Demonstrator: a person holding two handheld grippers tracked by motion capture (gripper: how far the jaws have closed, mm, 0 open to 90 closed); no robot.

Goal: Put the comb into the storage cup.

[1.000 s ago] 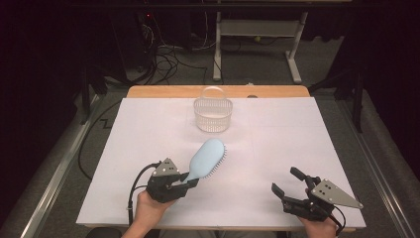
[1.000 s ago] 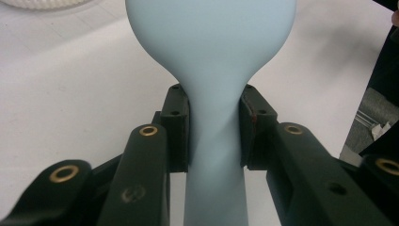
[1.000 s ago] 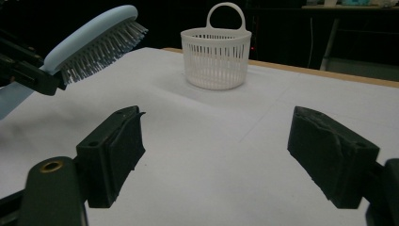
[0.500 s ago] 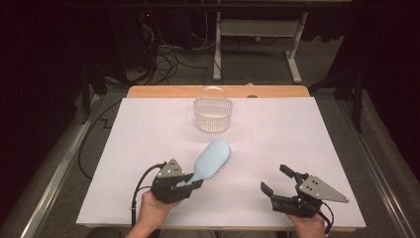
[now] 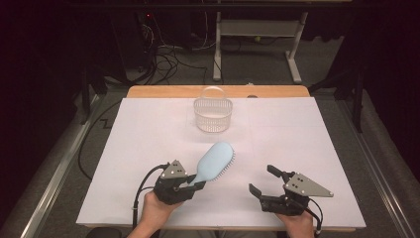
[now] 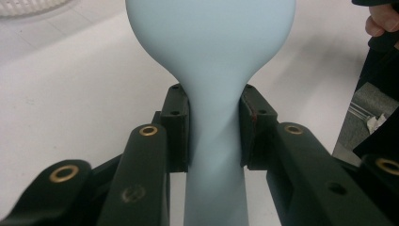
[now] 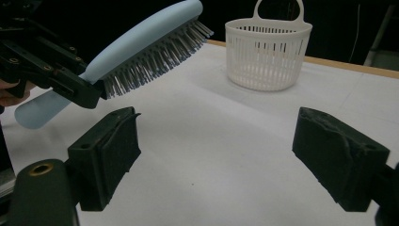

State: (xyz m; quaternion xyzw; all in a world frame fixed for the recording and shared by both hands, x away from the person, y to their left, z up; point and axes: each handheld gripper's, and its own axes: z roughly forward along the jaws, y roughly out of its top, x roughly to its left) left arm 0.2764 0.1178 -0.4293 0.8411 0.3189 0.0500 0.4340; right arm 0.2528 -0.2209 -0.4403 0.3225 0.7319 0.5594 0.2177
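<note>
On the white paper-covered table, my left gripper clamps the pale blue plastic hairbrush by its handle, bristles angled down, clear for the white slatted basket ahead; my right gripper, just opened, gapes empty.

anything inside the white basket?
The basket looks empty: through its slotted wall in the right gripper view nothing shows. Its floor is partly hidden by the wall, so something small and flat can't be ruled out.
</note>
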